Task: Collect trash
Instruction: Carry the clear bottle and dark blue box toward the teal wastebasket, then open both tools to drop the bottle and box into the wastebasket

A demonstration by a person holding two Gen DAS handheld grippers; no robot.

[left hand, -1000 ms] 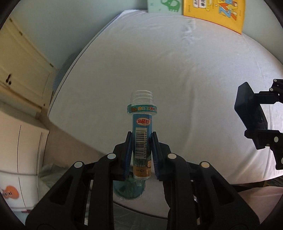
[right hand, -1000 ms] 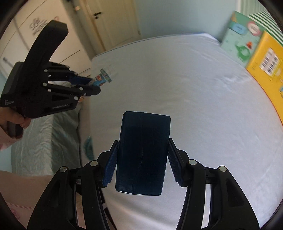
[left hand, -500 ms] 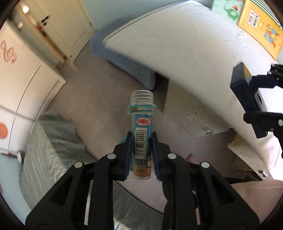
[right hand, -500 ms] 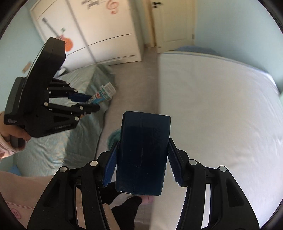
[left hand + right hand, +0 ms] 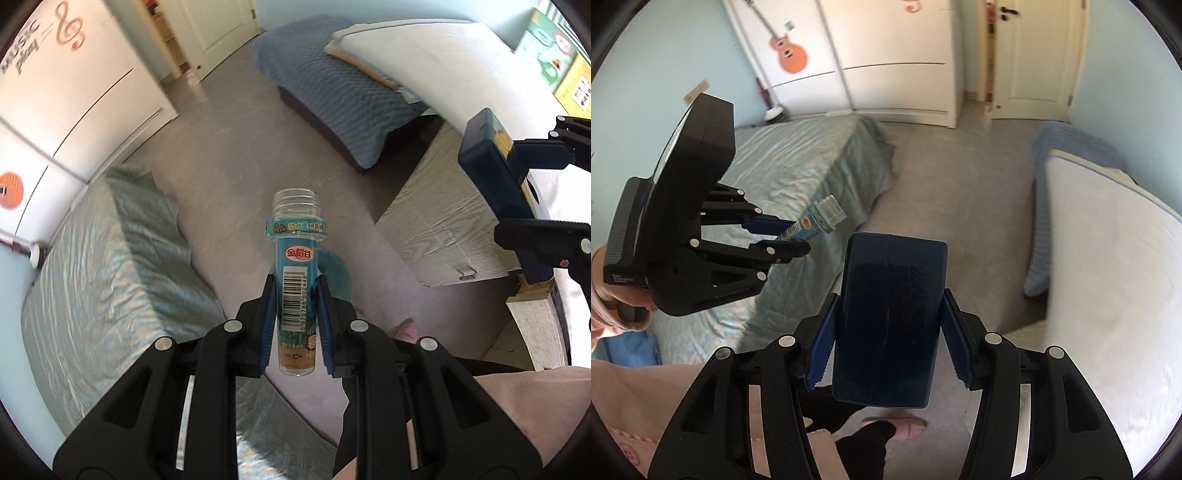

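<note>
My left gripper (image 5: 293,310) is closed on a small clear bottle (image 5: 296,280). Its blue pads (image 5: 266,317) press on both sides of the lower part, over the barcode label. The bottle has no cap, and its open mouth points away from the gripper, above the grey floor (image 5: 229,155). In the right wrist view I see the same gripper (image 5: 798,236) from the side, with the bottle (image 5: 818,221) sticking out of its tips in front of the bed with the shiny green cover (image 5: 798,162).

My right gripper (image 5: 886,339) holds a flat dark blue box (image 5: 890,321). The pads (image 5: 822,343) touch its two long edges, so the jaws stand at a middle width and are full. In the left wrist view this box (image 5: 495,173) shows a yellow side, and it hangs near the wooden frame (image 5: 436,225) of the bed with the white mattress (image 5: 461,70).

Under the bottle, on the floor, lies a round teal thing (image 5: 338,273); I cannot tell what it is. A blue blanket (image 5: 332,92) lies at the end of the white mattress. A white wardrobe (image 5: 894,55) with a guitar sticker (image 5: 788,51) and a white door (image 5: 1038,59) stand at the far wall. Low in the right wrist view, I see a pink slipper (image 5: 905,428) on the floor and a pink sleeve (image 5: 600,291) behind the left gripper.
</note>
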